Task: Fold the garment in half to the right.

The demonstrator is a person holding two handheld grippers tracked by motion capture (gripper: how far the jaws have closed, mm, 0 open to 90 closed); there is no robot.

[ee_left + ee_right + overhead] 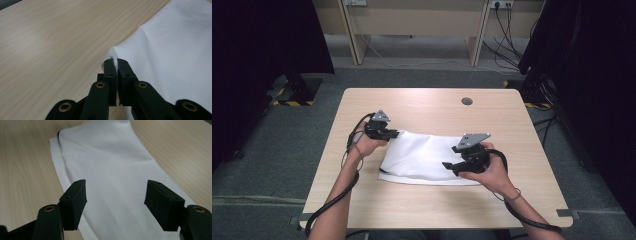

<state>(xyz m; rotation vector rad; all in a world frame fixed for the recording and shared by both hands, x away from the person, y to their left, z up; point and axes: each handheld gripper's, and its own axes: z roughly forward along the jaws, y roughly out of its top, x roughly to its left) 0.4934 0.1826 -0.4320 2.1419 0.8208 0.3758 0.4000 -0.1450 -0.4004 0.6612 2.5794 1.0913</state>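
A white folded cloth (427, 157) lies in the middle of the wooden table (427, 107). My left gripper (396, 134) is at the cloth's far left corner, shut on the cloth's edge (111, 53), which stands pinched between the two black jaws (116, 65). My right gripper (451, 167) hovers over the near right part of the cloth, open, with its jaws wide apart and only the cloth (110, 165) below them. A dark strip shows along the cloth's near left edge (384, 172).
A round grommet hole (467, 101) sits near the table's far edge. Cables trail from both grippers off the near edge. Dark curtains stand to both sides, and desk legs and wall sockets are beyond the table.
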